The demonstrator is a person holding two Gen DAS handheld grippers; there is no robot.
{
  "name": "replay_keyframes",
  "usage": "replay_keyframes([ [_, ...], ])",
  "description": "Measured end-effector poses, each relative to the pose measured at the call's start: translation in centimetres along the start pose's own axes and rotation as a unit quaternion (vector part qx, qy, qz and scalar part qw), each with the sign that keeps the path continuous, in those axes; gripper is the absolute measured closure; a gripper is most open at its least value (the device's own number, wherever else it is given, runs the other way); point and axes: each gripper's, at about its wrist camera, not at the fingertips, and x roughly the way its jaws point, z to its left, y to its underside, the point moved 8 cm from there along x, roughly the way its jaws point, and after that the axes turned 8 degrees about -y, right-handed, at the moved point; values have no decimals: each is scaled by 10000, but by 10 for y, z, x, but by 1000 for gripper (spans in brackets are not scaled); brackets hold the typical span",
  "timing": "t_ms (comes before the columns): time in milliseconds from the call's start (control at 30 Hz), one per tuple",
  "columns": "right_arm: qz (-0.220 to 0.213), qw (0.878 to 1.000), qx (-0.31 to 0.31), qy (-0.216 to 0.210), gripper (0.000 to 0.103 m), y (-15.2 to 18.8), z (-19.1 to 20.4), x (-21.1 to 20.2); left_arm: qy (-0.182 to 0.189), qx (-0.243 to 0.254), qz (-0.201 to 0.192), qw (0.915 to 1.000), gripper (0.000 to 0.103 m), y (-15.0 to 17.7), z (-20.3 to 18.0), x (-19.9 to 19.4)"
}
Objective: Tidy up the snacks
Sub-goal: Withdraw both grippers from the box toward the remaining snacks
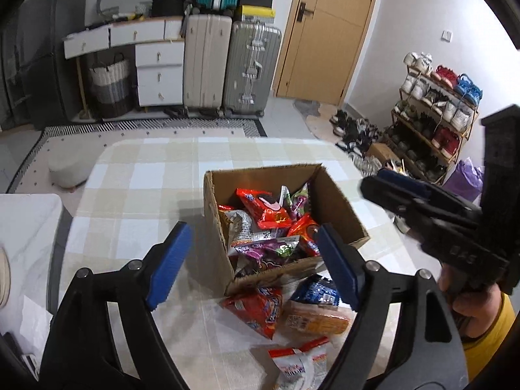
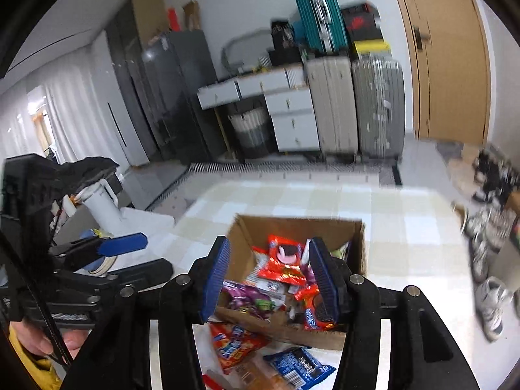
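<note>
Checked cream-and-white tablecloth point(image 1: 136, 175) covers the table under both grippers. Nearest, loose snack packets lie on it just before the box: a red-and-white packet point(image 1: 299, 364) cut off by the left wrist view's lower edge, an orange packet point(image 1: 315, 320), a red triangular packet point(image 1: 260, 305) and a dark blue packet point(image 2: 299, 365).

Left gripper point(image 1: 253, 263) hangs over this spot, blue pads spread wide, nothing between them. Right gripper point(image 2: 269, 279) also stands parted and empty, above the box's near wall; no earlier frame shows their travel.

Open brown cardboard box point(image 1: 338, 208) sits mid-table, filled with mixed red, purple and silver snack packets point(image 1: 269, 211); those lower down are hidden by the top ones.

Beyond: white drawer unit point(image 1: 159, 74), beige hard suitcase point(image 1: 204, 65) and silver hard suitcase point(image 1: 253, 68) against the wall, wooden door point(image 1: 328, 32), wooden shoe rack point(image 1: 432, 113) at right. Right wrist view is motion-blurred; print on packets is unreadable.
</note>
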Motion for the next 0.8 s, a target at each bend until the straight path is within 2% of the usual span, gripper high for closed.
replay_keyframes([
  [167, -565, 9978, -302, -141, 51, -8, 42, -63, -10, -95, -393, 9992, 22, 7, 2, -56],
  [300, -865, 9953, -366, -234, 32, -4, 69, -103, -91, -23, -736, 9972, 20, 17, 0, -101],
  [400, -1118, 9919, -558, -247, 31, 4, 92, -133, -200, 66, -1022, 9945, 19, 27, -1, -137],
  [467, -1291, 9893, -657, -196, 24, 11, 107, -153, -244, 56, -1161, 9929, 14, 35, -1, -156],
  [500, -1354, 9883, -675, -203, 16, 15, 112, -160, -250, 51, -1216, 9922, 11, 39, -1, -164],
  [567, -1509, 9859, -702, -200, 14, 23, 122, -175, -238, 17, -1388, 9900, 1, 50, 2, -183],
  [600, -1603, 9842, -722, -195, 12, 29, 129, -183, -254, -22, -1502, 9883, 1, 54, 4, -192],
  [700, -1785, 9804, -816, -168, 7, 45, 145, -199, -605, 40, -1662, 9842, 1, 68, 8, -210],
  [800, -2069, 9742, -890, 166, 5, 63, 153, -215, -696, 94, -1667, 9835, 1, 92, 10, -219],
])
